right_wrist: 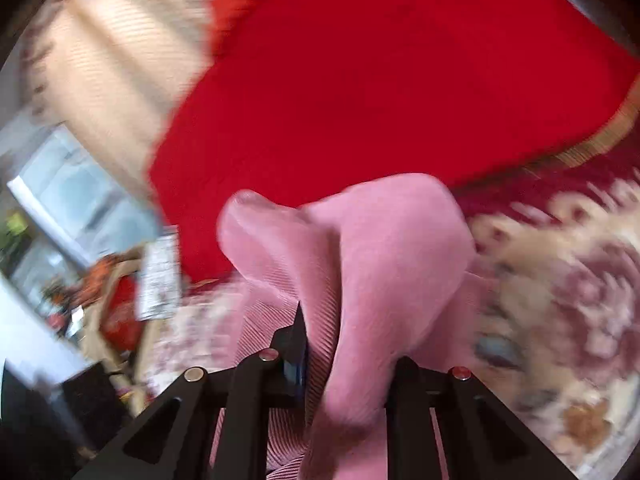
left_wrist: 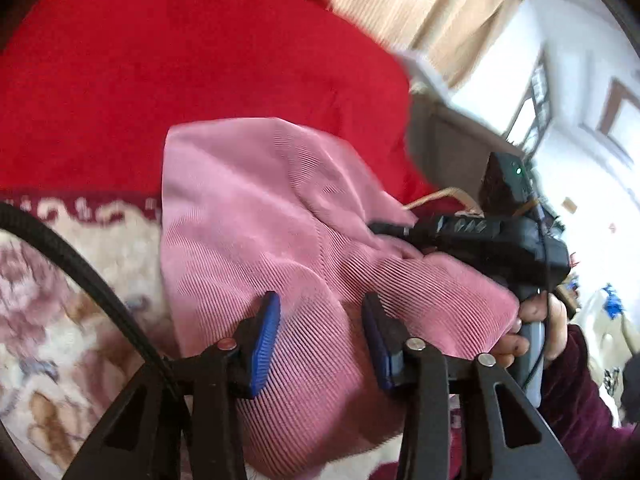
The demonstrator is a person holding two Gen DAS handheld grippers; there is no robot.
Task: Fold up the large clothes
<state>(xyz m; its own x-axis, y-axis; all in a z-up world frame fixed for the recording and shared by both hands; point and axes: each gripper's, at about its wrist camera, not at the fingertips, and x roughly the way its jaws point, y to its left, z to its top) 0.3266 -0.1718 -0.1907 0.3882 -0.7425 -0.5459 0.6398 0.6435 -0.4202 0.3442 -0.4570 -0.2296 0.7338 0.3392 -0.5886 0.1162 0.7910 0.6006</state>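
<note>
Left gripper (left_wrist: 320, 340): jaws spread apart, blue pads (left_wrist: 264, 344) facing each other across a clear gap. The fingers point toward 12 o'clock in the left wrist view, with nothing clamped between them.

Right gripper (left_wrist: 460, 232): seen from the left wrist camera at 3 o'clock, lying roughly level, nose toward 9 o'clock. The right hand (left_wrist: 536, 332) wraps its handle from below, fingers curled around the grip; a dark red sleeve (left_wrist: 580, 400) covers the forearm at 4 o'clock.

Right wrist view: the right gripper's fingers point toward 12 o'clock. Pink cloth (right_wrist: 360, 280) fills the space between them, so their closure cannot be judged.
</note>
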